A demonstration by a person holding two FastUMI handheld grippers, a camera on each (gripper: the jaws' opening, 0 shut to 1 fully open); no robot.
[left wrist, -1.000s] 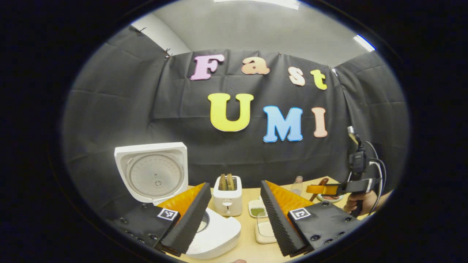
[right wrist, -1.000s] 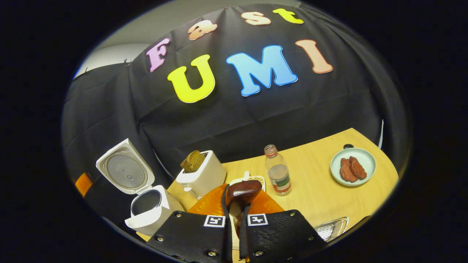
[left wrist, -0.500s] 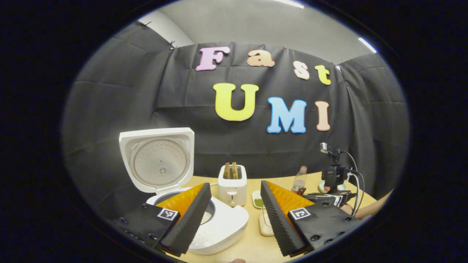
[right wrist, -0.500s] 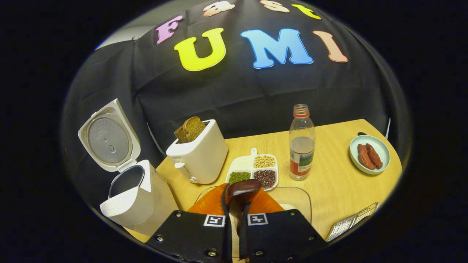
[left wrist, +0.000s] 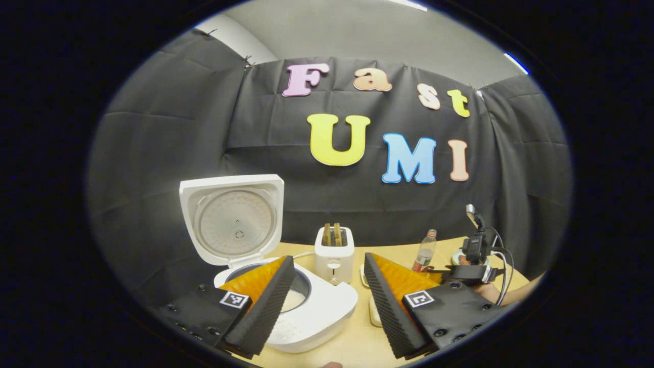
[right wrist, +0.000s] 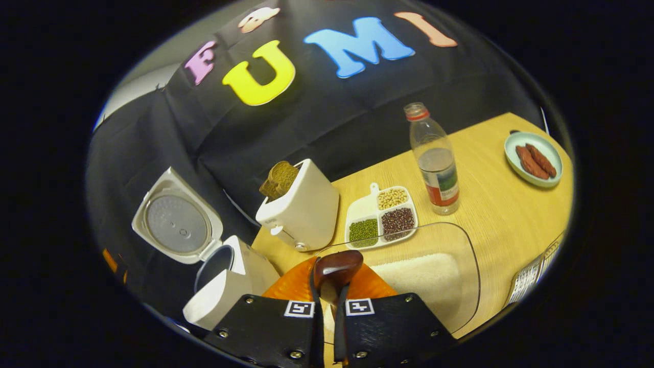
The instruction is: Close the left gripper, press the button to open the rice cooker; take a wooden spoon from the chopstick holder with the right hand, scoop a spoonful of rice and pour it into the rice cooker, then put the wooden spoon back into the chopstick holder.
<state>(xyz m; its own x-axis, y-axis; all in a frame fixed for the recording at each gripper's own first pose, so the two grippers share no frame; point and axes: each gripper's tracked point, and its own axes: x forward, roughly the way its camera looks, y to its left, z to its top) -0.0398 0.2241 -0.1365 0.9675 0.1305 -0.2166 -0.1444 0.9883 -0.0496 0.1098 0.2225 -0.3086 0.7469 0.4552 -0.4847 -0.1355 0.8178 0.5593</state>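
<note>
In the right gripper view, the rice cooker stands at the bench's left end with its lid swung up and its pot uncovered. Next comes a white toaster holding bread, then a three-part dish of beans, a clear bottle and a plate of sausages. The right gripper has its jaws clenched on the wooden spoon, whose bowl hangs over the glass rice dish. In the left gripper view, the left gripper hovers near the cooker, jaws released.
</note>
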